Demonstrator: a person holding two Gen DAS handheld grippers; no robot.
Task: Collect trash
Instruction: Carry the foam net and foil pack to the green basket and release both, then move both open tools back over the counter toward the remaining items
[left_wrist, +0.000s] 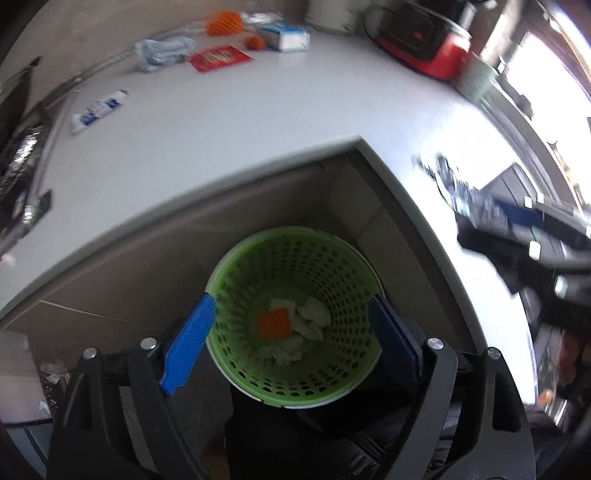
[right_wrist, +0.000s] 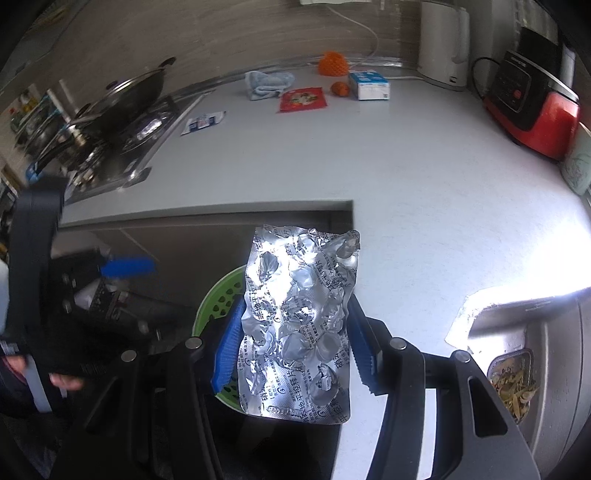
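Right claw: the right claw (right_wrist: 295, 343) grips a crumpled silver blister pack (right_wrist: 299, 325) between its blue pads (right_wrist: 227, 350); the pack stands up out of the fingers, at the bench's (right_wrist: 406, 177) inner corner notch.
Left claw: the left claw (left_wrist: 291, 332) is spread wide and holds nothing, poised above the green basket (left_wrist: 295, 387).
Green basket: stands on the floor in the notch under the bench edge; inside lie white crumpled paper (left_wrist: 314, 317) and an orange piece (left_wrist: 275, 324).
Bench, far edge: red packet (right_wrist: 303, 99), blue-and-white box (right_wrist: 369, 85), blue cloth (right_wrist: 267, 84), orange mesh piece (right_wrist: 332, 63).
Bench, stove side: a small blue-and-white wrapper (right_wrist: 203, 122) lies near the stove (right_wrist: 122, 155).
Right edge: sink (right_wrist: 546, 332) with scraps in its strainer.
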